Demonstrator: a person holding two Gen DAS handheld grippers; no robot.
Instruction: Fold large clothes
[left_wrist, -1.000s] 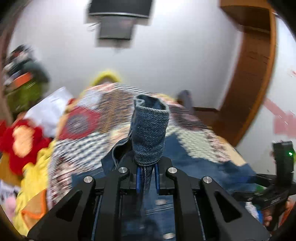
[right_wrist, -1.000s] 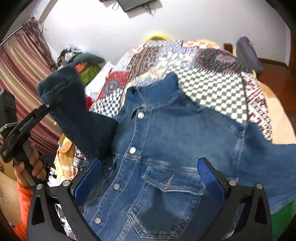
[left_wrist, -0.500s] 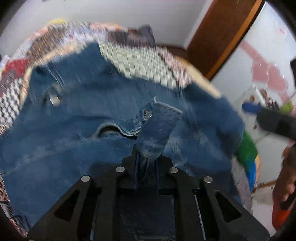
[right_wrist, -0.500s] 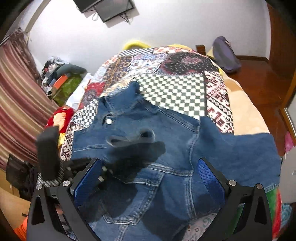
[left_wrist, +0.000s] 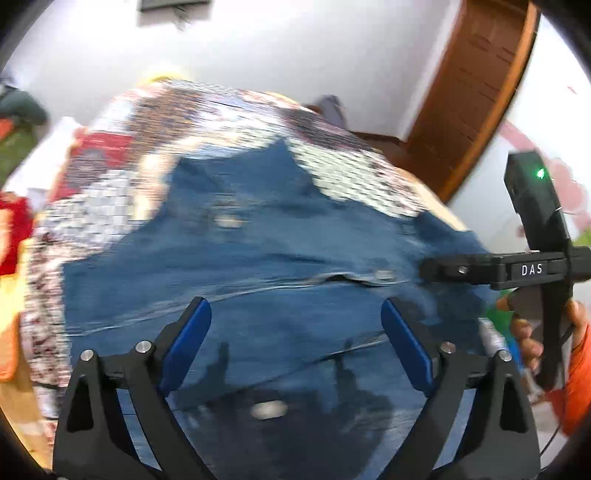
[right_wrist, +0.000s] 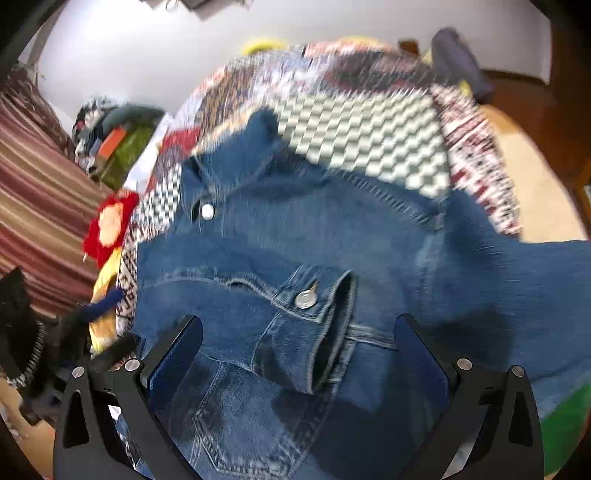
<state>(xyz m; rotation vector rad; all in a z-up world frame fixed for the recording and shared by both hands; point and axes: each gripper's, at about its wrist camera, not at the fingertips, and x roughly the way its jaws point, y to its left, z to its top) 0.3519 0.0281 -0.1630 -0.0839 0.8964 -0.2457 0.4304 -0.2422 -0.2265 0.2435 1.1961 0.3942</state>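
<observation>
A blue denim jacket (right_wrist: 332, 236) lies front-up on a patchwork quilt (right_wrist: 369, 125), collar toward the far wall. Its left sleeve is folded across the chest; the buttoned cuff (right_wrist: 314, 295) rests there. The jacket also fills the blurred left wrist view (left_wrist: 258, 258). My left gripper (left_wrist: 295, 343) is open and empty above the jacket. My right gripper (right_wrist: 299, 358) is open and empty just above the folded cuff; it also shows side-on in the left wrist view (left_wrist: 480, 269). The other sleeve (right_wrist: 535, 280) stretches off to the right.
The quilt covers a bed (left_wrist: 236, 125). A striped curtain (right_wrist: 37, 206), a red and yellow cloth (right_wrist: 110, 225) and a pile of clothes (right_wrist: 114, 133) are at the left. A wooden door (left_wrist: 476, 88) stands at the right. A dark bag (right_wrist: 458, 59) lies at the bed's far corner.
My left gripper carried the sleeve cuff across the jacket's chest, let it go and opened. It has drawn back. The right gripper stayed open and moved closer over the cuff.
</observation>
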